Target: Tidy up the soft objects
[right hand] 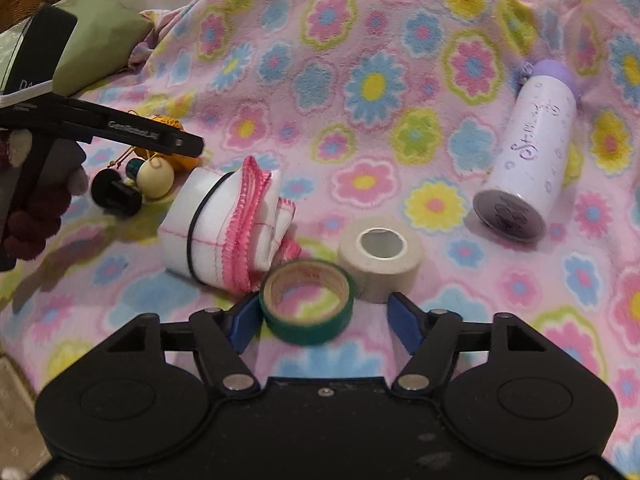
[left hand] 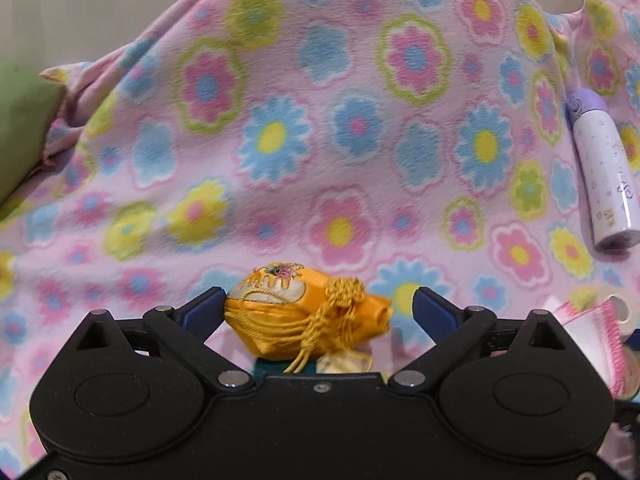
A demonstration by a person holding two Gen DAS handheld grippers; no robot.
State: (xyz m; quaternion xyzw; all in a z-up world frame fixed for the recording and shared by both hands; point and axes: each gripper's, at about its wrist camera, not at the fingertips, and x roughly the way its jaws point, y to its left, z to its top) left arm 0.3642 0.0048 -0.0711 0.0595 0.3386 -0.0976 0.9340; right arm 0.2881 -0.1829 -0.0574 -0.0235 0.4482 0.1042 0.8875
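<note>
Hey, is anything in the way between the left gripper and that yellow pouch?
Nothing visible. The yellow pouch already sits between the open fingers of the left gripper, with a gap on its right side.

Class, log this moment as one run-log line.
left gripper: open around yellow pouch | right gripper: open around green tape roll | surface: flowered blanket

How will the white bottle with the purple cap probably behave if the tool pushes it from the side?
The white bottle lies on its side on the flowered blanket, so it may roll, though the soft fleece would probably slow it. It looks rigid and smooth, so likely slippery to grip.
</note>
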